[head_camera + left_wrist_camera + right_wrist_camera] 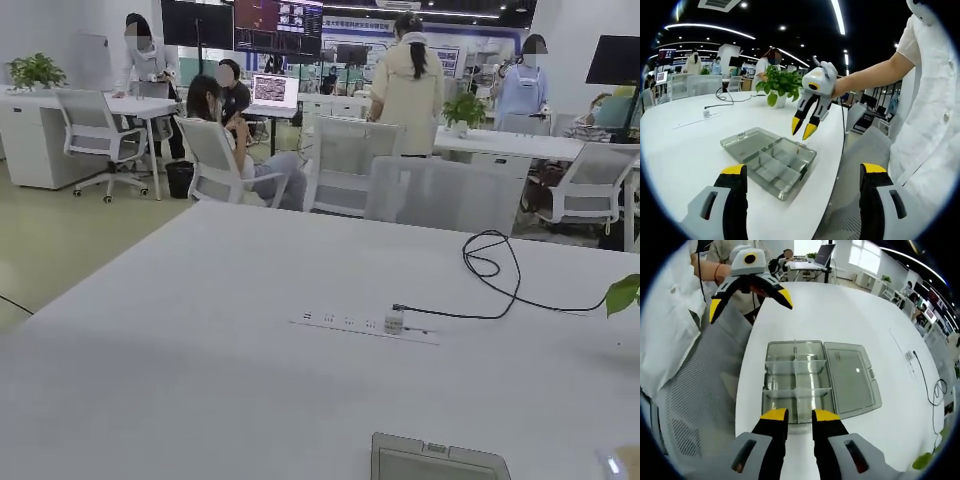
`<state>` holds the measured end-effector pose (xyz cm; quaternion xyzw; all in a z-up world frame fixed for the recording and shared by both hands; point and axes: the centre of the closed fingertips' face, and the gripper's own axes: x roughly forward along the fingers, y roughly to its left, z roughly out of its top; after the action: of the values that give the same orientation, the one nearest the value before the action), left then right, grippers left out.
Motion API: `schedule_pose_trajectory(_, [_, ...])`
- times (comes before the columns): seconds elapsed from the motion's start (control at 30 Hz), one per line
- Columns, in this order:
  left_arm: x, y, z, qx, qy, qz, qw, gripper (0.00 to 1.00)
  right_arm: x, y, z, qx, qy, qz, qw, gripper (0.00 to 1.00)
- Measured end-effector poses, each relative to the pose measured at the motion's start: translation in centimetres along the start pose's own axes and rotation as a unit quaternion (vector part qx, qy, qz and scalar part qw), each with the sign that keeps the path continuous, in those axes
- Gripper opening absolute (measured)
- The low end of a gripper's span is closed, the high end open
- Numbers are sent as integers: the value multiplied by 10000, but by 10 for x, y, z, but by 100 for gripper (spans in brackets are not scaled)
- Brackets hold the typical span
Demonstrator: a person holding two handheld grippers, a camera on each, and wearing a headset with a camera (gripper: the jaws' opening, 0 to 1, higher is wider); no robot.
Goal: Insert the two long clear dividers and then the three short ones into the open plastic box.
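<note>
Location: an open-plan office with desks, swivel chairs and several people in the background. The work surface is one white bench (200,380).

Items on the bench, left to right in the head view:
- One flat power strip (365,324).
- One black cable (500,285), running from the strip in a loop.

The left gripper view also shows one potted plant (780,85) standing further along the bench.

One clear plastic box (796,385) lies open on the bench, close to the edge nearest me. Its single lid (850,377) is folded out flat beside it. Clear dividers (795,374) stand inside the box. I count two running the full span, with shorter pieces between them along the centre line. The clear plastic prevents a reliable count of the short pieces.

Left gripper (803,169): I hold it at the bench edge, above one grey mesh chair (700,390), aimed across the box. The jaws are spread wide and released, with nothing between them.

Right gripper (800,415): I hold it above the box on my outstretched right arm (875,75). The jaws point down at the end of the box nearest the bench edge and are clear of it. They are drawn close with a narrow gap between them, and they grip nothing.
</note>
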<state>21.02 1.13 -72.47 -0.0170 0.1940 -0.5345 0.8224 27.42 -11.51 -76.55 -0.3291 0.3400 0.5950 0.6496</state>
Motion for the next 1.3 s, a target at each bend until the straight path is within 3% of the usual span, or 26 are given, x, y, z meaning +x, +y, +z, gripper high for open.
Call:
schedule_pose_trajectory(0.27, [-5, 4, -2, 8, 76, 4, 10000, 100, -31, 12, -4, 515, -478, -400, 9967, 41])
schedule_pose_trajectory(0.6, [-7, 5, -9, 128, 270, -45, 9995, 100, -47, 38, -28, 1200, -1117, -834, 9829, 64])
schedule_pose_trajectory(0.73, [-8, 4, -12, 140, 326, -45, 9994, 100, -49, 44, -33, 1339, -1360, -1000, 9765, 72])
schedule_pose_trajectory(1.0, [-9, 3, -17, 115, 392, -7, 9992, 100, -40, 57, -50, 1645, -1601, -1055, 9676, 85])
schedule_pose_trajectory(1.3, [-10, 0, -24, 101, 473, -4, 9988, 100, -37, 61, -55, 1760, -1657, -1066, 9645, 86])
